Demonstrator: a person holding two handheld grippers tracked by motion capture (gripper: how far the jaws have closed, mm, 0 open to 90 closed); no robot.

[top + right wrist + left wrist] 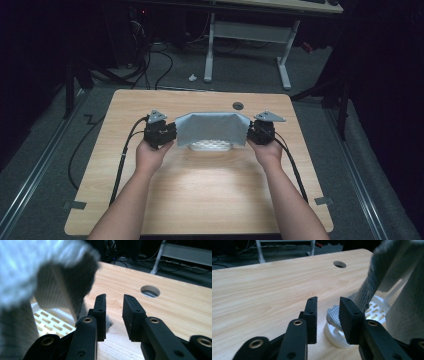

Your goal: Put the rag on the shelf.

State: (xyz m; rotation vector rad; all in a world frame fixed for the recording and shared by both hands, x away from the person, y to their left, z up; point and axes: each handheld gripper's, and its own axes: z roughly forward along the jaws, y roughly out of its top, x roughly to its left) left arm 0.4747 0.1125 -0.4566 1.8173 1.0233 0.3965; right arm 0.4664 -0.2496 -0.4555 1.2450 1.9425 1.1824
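Note:
A grey cloth (212,127) stands tented over a white slotted tray (210,145) at the middle of the wooden table (200,190). My left gripper (172,132) is at the cloth's left edge and my right gripper (251,132) at its right edge. In the left gripper view the jaws (328,300) stand apart; a corner of the cloth (387,277) rests by the right jaw above the tray's rim (377,310). In the right gripper view the jaws (113,297) are apart with nothing between them, and the blurred cloth (30,265) hangs to their left over the tray (50,320).
A round cable hole (238,105) sits in the table just behind the cloth. Bare wood lies in front of the tray, between the person's forearms. Beyond the far edge stand a white desk frame (282,60) and floor cables (160,70).

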